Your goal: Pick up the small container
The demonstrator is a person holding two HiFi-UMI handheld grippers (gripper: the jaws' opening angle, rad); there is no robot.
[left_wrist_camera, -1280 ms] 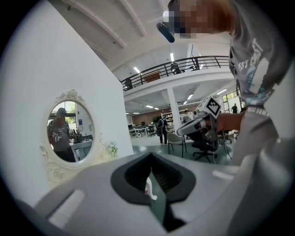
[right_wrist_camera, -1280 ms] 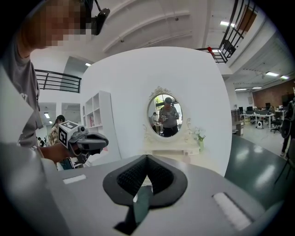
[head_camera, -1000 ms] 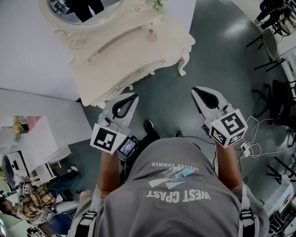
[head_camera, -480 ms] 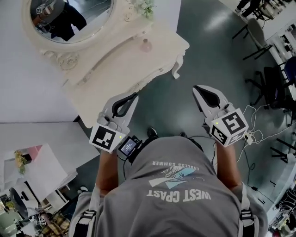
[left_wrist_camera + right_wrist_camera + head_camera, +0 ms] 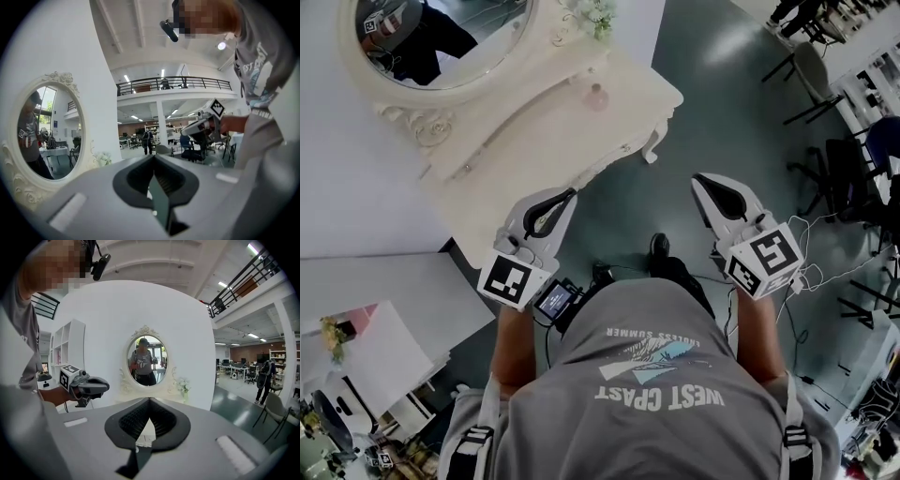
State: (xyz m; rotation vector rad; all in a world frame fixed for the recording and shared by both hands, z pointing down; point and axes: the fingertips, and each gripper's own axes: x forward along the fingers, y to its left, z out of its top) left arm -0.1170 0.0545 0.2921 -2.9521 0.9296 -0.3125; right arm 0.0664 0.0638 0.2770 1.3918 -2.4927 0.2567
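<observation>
The small container (image 5: 596, 95) is pale pink, the dressing table (image 5: 534, 131) cream (scrolled carving), the floor (image 5: 712, 103) grey-green.

A large open-plan office hall: railed mezzanine (image 5: 173, 84), desks (image 5: 240, 365), office chairs (image 5: 812, 67), plus a staged white dressing table (image 5: 534, 131) against a partition wall (image 5: 108, 329).
</observation>
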